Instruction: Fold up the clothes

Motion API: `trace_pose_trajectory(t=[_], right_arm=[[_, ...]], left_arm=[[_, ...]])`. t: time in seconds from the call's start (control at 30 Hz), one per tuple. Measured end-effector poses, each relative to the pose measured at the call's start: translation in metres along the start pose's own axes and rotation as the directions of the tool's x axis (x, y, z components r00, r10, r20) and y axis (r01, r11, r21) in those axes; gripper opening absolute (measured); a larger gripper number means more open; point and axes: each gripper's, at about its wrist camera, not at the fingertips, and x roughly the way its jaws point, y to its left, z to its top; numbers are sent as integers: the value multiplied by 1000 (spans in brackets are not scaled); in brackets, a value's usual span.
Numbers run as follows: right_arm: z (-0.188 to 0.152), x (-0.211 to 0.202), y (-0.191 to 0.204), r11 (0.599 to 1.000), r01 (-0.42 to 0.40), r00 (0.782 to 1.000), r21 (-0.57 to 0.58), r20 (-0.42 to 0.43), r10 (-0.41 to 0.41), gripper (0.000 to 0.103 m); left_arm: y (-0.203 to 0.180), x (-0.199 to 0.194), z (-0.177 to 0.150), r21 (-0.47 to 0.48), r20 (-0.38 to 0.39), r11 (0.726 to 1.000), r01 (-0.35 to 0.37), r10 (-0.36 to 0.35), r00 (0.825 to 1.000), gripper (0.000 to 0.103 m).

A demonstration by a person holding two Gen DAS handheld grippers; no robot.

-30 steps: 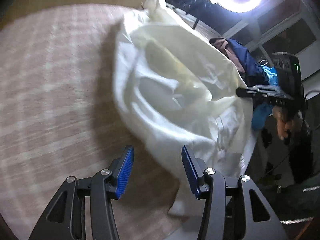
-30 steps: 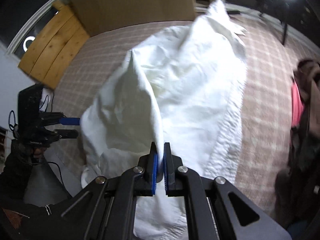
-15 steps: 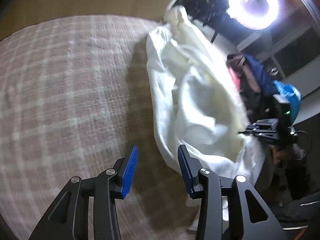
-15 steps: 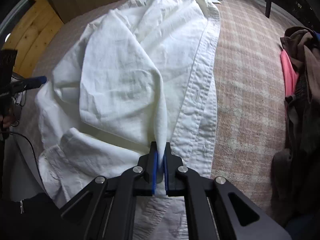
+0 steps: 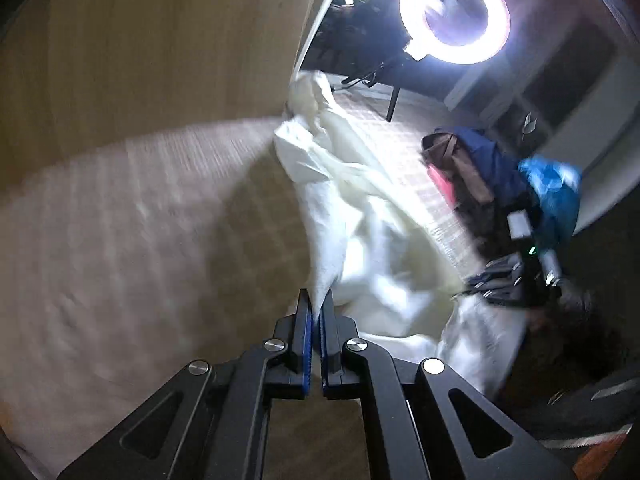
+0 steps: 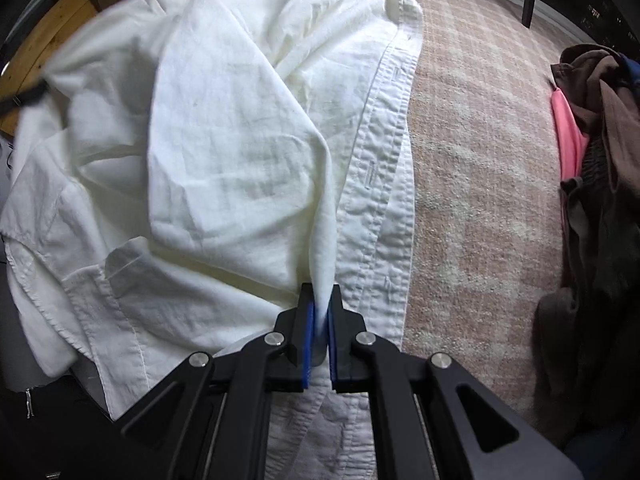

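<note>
So my left gripper [image 5: 316,312] is pinching the white shirt [image 6: 224,128] at six o'clock, and my right gripper [image 6: 319,320] is clamped on another fold.

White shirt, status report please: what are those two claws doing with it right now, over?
Left gripper shut on white shirt. Right gripper shut on another fold. Shirt rumpled on the checked bedcover. Clothes pile off to the side, not in the way.

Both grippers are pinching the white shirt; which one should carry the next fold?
Probably left gripper: its pinch of the shirt hangs lifted and free. Right gripper sits low by the placket, anchoring.
</note>
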Motion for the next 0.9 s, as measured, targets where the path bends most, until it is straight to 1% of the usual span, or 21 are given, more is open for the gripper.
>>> trace_pose_trajectory(t=[0.03,0.07,0.1,0.17,0.2,0.23,0.27,0.3,0.33,0.4,0.43,0.5,0.57,0.6,0.7,0.77,0.8,0.83,0.87,0.9], right_arm=[[0,-1,2,1000,3,1000,-1,0,-3,6],[0,-2,3,1000,3,1000,0,2,-3,6],[0,-4,5,1000,4,1000,1,3,-4,6],[1,-6,9,1000,4,1000,2,5,-4,6],[1,-8,11,1000,6,1000,1,7,-6,6],[1,-12,15,1000,7,1000,-3,13,-7,6],[2,-18,18,1000,3,1000,-4,21,-3,6],[3,-25,21,1000,-18,999,1,34,18,6],[5,-35,24,998,-63,996,12,56,63,6],[9,-56,31,988,-154,984,28,100,151,6],[13,-67,37,980,-198,974,26,121,194,6],[28,-93,55,953,-301,940,-4,169,298,6],[44,-115,74,927,-371,906,-57,197,374,6],[55,-124,86,913,-398,889,-89,208,408,6],[107,-145,157,873,-431,849,-230,224,478,6],[143,-145,211,834,-457,825,-309,205,528,6],[160,-141,234,813,-477,814,-333,181,552,11],[171,-132,254,801,-491,820,-341,128,557,17],[182,-118,276,798,-492,840,-348,50,540,30],[187,-111,291,795,-491,850,-356,2,526,34]], left_arm=[[-2,-1,4,55,-23,996,-71,72,997,3],[-4,-2,8,104,-41,985,-137,142,989,3],[2,0,11,124,-52,974,-191,198,979,4],[14,3,16,159,-70,942,-295,309,948,16],[22,9,18,153,-80,927,-343,357,931,32],[31,14,17,145,-95,915,-377,392,915,39],[39,19,16,136,-107,905,-403,417,902,37],[44,19,12,117,-107,912,-392,404,909,37],[48,18,7,98,-105,920,-378,388,916,38],[50,12,-7,58,-95,944,-325,329,939,39],[50,9,-14,40,-89,952,-302,305,948,40],[48,2,-28,10,-75,958,-286,286,955,40],[47,-5,-42,-26,-57,964,-263,261,964,40],[41,-8,-45,-46,-46,964,-262,260,964,40],[40,-30,-62,-99,1,961,-260,261,965,40],[42,-47,-72,-127,24,956,-266,271,962,40],[43,-55,-77,-140,32,952,-272,279,960,40],[44,-60,-82,-156,36,948,-279,288,957,40],[44,-65,-86,-170,39,943,-285,295,955,40],[43,-70,-90,-180,43,942,-283,294,955,40]])
